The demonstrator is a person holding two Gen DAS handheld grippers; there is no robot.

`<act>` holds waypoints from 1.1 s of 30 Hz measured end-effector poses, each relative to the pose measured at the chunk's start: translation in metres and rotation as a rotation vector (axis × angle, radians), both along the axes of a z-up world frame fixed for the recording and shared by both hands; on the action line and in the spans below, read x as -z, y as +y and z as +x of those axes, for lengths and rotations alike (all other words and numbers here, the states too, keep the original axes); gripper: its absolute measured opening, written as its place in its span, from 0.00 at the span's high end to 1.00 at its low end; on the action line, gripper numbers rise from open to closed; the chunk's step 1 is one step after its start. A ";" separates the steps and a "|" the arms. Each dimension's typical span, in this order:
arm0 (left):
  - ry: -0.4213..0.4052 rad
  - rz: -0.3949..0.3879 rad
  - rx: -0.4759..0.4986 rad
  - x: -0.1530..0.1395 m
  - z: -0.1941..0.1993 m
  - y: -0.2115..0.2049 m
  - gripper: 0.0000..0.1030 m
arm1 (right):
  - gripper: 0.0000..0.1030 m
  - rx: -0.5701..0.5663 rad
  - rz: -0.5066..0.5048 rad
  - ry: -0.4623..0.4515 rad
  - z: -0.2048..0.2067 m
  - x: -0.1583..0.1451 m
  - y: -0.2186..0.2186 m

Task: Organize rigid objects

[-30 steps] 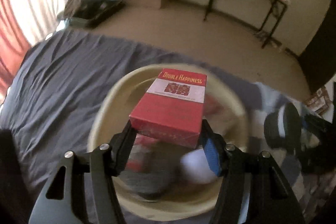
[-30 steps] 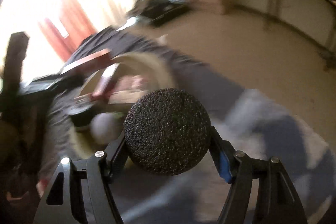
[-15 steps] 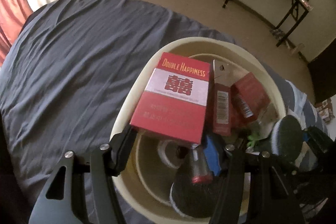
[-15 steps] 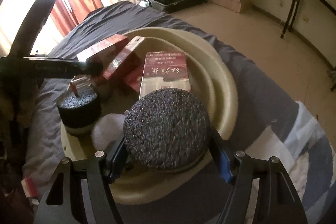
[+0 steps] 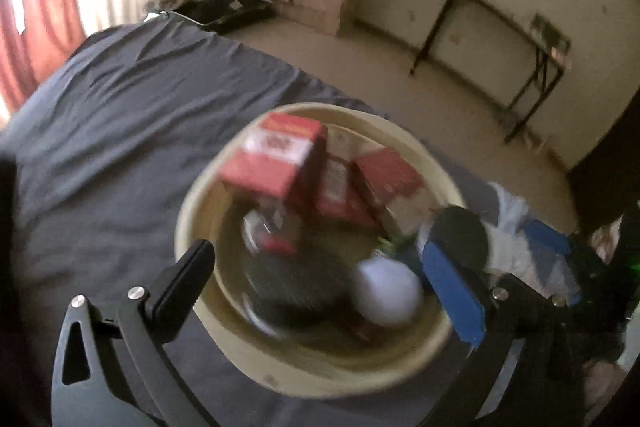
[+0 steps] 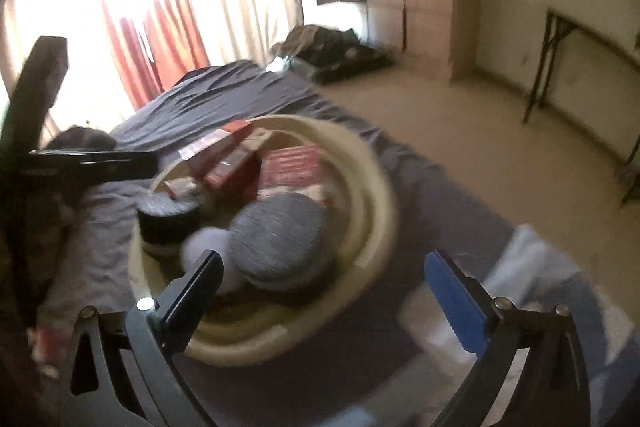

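1. Left gripper (image 5: 320, 263) just opened, empty; red box (image 5: 276, 159) now in the bowl (image 5: 320, 383).
2. Right gripper (image 6: 324, 279) just opened, empty; grey disc (image 6: 280, 239) dropped in the bowl too.
3. Both put away; likely more to fetch.

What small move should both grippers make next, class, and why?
Probably lift both clear of the basin. The left gripper and right gripper have just been opening and hold nothing; the red box and grey disc already sit inside.
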State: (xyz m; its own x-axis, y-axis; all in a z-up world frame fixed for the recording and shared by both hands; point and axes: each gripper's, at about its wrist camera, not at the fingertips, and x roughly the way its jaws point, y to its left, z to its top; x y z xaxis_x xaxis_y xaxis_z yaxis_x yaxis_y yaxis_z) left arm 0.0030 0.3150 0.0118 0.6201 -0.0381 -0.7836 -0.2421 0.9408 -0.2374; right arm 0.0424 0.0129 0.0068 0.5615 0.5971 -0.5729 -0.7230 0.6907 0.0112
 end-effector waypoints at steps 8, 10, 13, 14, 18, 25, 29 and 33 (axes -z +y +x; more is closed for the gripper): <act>-0.093 0.056 -0.156 0.048 -0.085 -0.071 0.00 | 0.00 -0.018 -0.146 0.010 -0.031 0.071 -0.017; -0.063 0.050 -0.172 0.062 -0.099 -0.086 0.00 | 0.00 -0.026 -0.167 -0.014 -0.035 0.078 -0.015; -0.042 0.059 -0.131 0.085 -0.106 -0.103 0.00 | 0.00 -0.064 -0.197 -0.016 -0.039 0.094 0.002; -0.025 0.066 -0.143 0.094 -0.106 -0.104 0.00 | 0.00 -0.074 -0.225 -0.018 -0.040 0.102 0.010; 0.014 0.106 -0.185 0.116 -0.102 -0.103 0.00 | 0.00 -0.095 -0.246 -0.043 -0.037 0.111 0.024; 0.036 0.178 -0.193 0.117 -0.085 -0.107 0.00 | 0.00 -0.081 -0.237 -0.044 -0.039 0.112 0.023; 0.043 0.195 -0.211 0.118 -0.079 -0.104 0.00 | 0.00 -0.082 -0.239 -0.039 -0.034 0.113 0.023; 0.043 0.218 -0.212 0.122 -0.084 -0.110 0.00 | 0.00 -0.084 -0.240 -0.038 -0.033 0.113 0.024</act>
State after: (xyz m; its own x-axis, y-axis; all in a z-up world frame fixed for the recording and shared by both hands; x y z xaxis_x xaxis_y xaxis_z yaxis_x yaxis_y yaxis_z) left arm -0.0814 0.2051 -0.1098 0.5625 0.2606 -0.7846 -0.4444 0.8956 -0.0211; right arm 0.0099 0.0366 -0.1060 0.5399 0.4919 -0.6831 -0.7745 0.6082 -0.1742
